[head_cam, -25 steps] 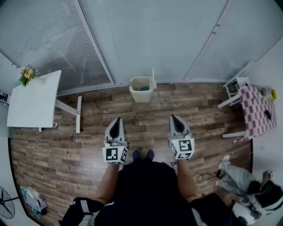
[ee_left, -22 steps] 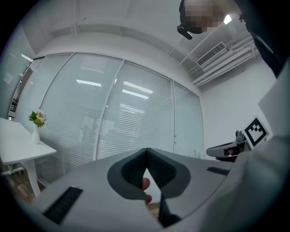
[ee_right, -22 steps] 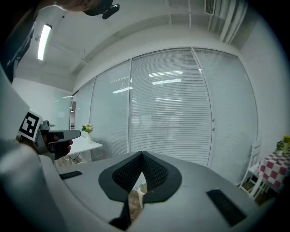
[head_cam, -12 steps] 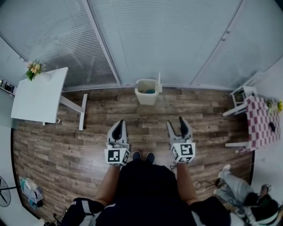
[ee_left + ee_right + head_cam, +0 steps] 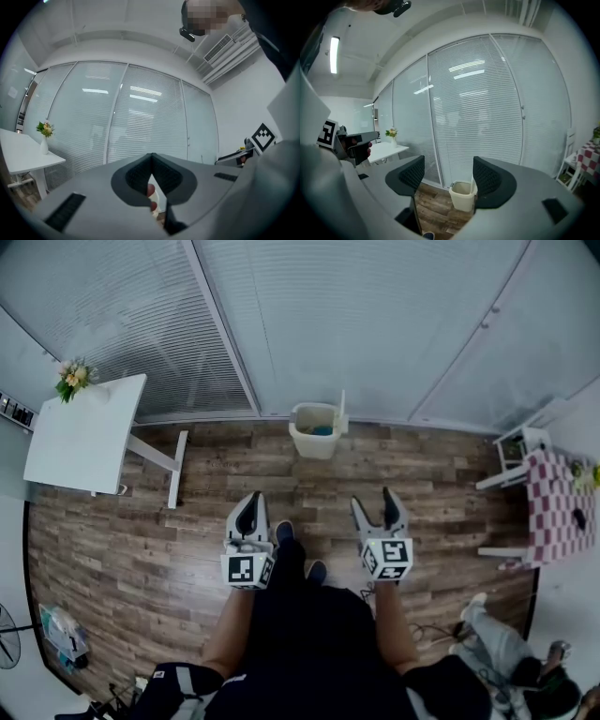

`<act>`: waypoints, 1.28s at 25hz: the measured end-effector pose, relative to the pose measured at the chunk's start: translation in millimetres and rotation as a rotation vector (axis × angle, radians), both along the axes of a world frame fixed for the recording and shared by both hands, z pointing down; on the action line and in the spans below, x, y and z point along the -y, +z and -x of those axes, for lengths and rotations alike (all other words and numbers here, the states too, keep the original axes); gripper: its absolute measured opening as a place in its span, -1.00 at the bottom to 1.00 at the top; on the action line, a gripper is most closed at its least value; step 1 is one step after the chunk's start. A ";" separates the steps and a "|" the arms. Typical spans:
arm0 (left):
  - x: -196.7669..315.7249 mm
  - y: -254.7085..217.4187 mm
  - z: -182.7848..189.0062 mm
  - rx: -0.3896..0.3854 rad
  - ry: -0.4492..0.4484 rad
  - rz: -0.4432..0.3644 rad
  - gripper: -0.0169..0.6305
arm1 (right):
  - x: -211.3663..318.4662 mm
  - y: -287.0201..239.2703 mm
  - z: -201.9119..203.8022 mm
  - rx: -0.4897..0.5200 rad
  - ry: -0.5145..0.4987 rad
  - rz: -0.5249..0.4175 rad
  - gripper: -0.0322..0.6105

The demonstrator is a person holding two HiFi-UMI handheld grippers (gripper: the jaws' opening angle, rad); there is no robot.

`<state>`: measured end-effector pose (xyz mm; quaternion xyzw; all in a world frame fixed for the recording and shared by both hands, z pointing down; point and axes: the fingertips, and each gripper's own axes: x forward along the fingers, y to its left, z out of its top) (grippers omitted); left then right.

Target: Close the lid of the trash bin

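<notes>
Well beyond right tongs: trash bin

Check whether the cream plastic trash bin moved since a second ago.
No. The cream plastic trash bin still stands just right of the grey window post.

Brown wood-plank floor lies open up to the cream plastic trash bin (lid upright at right); white rectangular table stands well left.

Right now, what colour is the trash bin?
The bin is cream; see the right gripper view.
</notes>
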<state>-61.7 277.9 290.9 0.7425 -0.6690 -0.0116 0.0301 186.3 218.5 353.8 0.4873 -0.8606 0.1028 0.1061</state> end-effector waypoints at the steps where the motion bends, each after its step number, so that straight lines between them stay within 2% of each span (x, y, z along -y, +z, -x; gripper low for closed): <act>1: 5.7 2.5 1.6 0.004 0.001 -0.005 -0.93 | 4.2 4.1 1.3 -0.004 0.000 0.001 0.02; 5: 35.1 14.5 11.4 0.021 0.014 -0.034 -0.93 | 26.3 14.5 13.6 -0.003 -0.014 -0.022 0.02; 9: 74.6 27.2 26.7 0.005 0.010 -0.039 -0.93 | 57.7 20.0 26.4 -0.036 -0.022 -0.033 0.05; 16: 145.1 42.2 37.4 0.029 0.046 -0.042 -0.93 | 116.0 45.8 33.2 -0.042 0.019 -0.034 0.08; 27: 236.6 89.7 50.4 0.043 0.106 0.041 -0.93 | 191.2 82.5 51.9 -0.045 0.044 0.038 0.08; 32: 285.2 91.0 70.4 0.034 0.113 0.062 -0.93 | 229.5 95.5 69.2 -0.055 0.049 0.074 0.09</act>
